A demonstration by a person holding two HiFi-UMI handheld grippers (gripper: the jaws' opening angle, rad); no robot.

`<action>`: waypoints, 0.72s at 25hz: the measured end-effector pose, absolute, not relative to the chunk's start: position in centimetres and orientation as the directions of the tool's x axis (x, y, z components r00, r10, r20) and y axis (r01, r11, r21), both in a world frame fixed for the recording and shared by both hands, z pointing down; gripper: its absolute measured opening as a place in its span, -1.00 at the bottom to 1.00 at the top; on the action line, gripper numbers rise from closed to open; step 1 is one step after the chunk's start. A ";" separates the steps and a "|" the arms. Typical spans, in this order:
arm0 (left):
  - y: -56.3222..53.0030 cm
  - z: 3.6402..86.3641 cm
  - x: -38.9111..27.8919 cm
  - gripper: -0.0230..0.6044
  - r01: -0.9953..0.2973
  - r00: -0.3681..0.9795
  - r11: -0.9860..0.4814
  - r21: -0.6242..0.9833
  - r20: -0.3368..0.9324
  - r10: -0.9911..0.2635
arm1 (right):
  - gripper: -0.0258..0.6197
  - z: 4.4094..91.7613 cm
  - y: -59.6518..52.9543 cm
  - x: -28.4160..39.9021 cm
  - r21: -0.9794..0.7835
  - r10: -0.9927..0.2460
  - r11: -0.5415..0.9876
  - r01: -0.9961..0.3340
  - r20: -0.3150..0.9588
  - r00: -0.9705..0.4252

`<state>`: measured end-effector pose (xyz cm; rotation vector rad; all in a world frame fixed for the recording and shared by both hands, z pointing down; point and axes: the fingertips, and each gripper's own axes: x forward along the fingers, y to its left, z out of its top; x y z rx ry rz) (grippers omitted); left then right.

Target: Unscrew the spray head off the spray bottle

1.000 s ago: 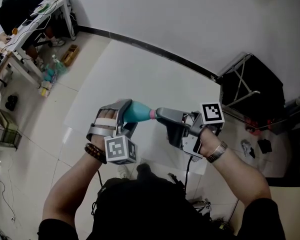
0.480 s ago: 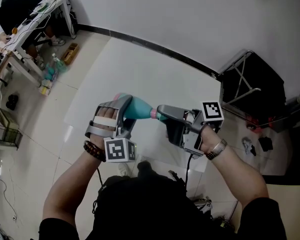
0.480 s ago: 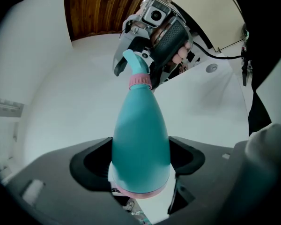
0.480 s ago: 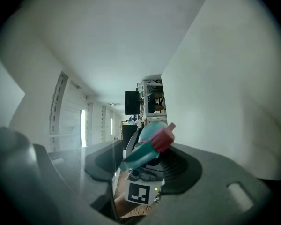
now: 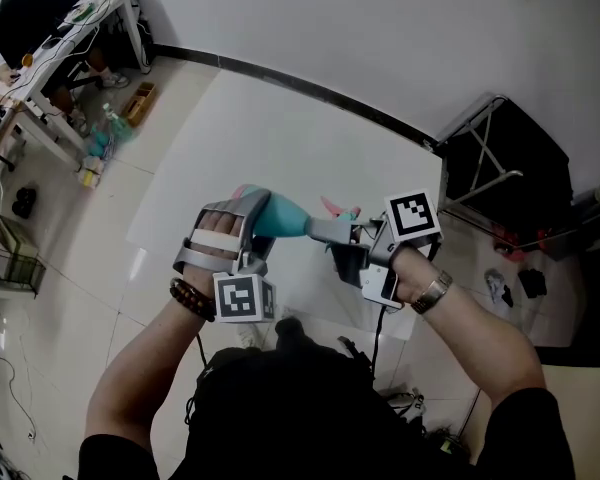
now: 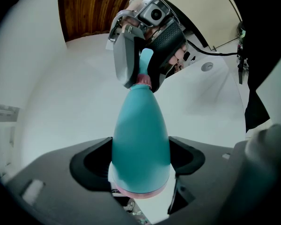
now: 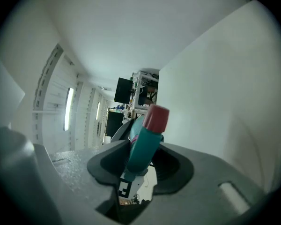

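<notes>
Fingers (image 7: 178, 165) clenched at both ends, in mid-air.
The right gripper (image 7: 140, 167), jaws just now closing in, pinches the pink-tipped teal plastic spray head (image 7: 147, 135); the left gripper (image 6: 140, 170) grasps the teal cone-shaped plastic spray bottle (image 6: 140, 130), its axis running gripper to gripper.

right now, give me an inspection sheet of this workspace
surface: white table, nothing seen on it
job's things: teal spray bottle held in the air; spray head at its neck
clutter: bottles and boxes on the floor by the desk
grippers: left gripper shut on the spray bottle; right gripper jaws have just been closing, now shut on the spray head
cables: black cable hangs from the right gripper
surroundings: desk far left, black folded frame right, tiled floor
</notes>
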<state>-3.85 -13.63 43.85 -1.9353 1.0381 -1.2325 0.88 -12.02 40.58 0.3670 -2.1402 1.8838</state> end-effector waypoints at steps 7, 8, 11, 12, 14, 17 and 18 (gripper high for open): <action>-13.3 45.3 -2.8 0.31 -0.301 0.293 -0.587 -0.751 0.513 -0.807 | -0.52 41.0 -11.4 1.5 -0.739 0.034 0.459 -0.494 0.570 -0.821; -13.2 45.5 -2.5 0.31 -0.308 0.303 -0.606 -0.733 0.529 -0.793 | -0.52 41.1 -11.4 1.7 -0.691 0.034 0.522 -0.501 0.603 -0.797; -13.1 46.3 -1.8 0.31 -0.337 0.347 -0.675 -0.657 0.580 -0.737 | -0.53 41.0 -11.7 1.9 -0.526 0.019 0.697 -0.487 0.693 -0.721; -13.2 46.6 -1.6 0.31 -0.347 0.365 -0.699 -0.625 0.597 -0.715 | -0.53 41.0 -11.9 2.1 -0.467 0.011 0.748 -0.472 0.720 -0.694; -13.1 47.1 -1.0 0.31 -0.363 0.400 -0.743 -0.562 0.626 -0.669 | -0.53 41.0 -12.0 2.4 -0.349 -0.005 0.835 -0.426 0.768 -0.641; -12.9 47.6 -0.2 0.31 -0.370 0.442 -0.788 -0.491 0.653 -0.615 | -0.53 41.2 -12.0 2.9 -0.185 -0.035 0.927 -0.325 0.822 -0.568; -12.9 47.7 -0.1 0.32 -0.371 0.452 -0.798 -0.475 0.658 -0.602 | -0.53 41.3 -11.9 3.0 -0.144 -0.043 0.946 -0.292 0.833 -0.551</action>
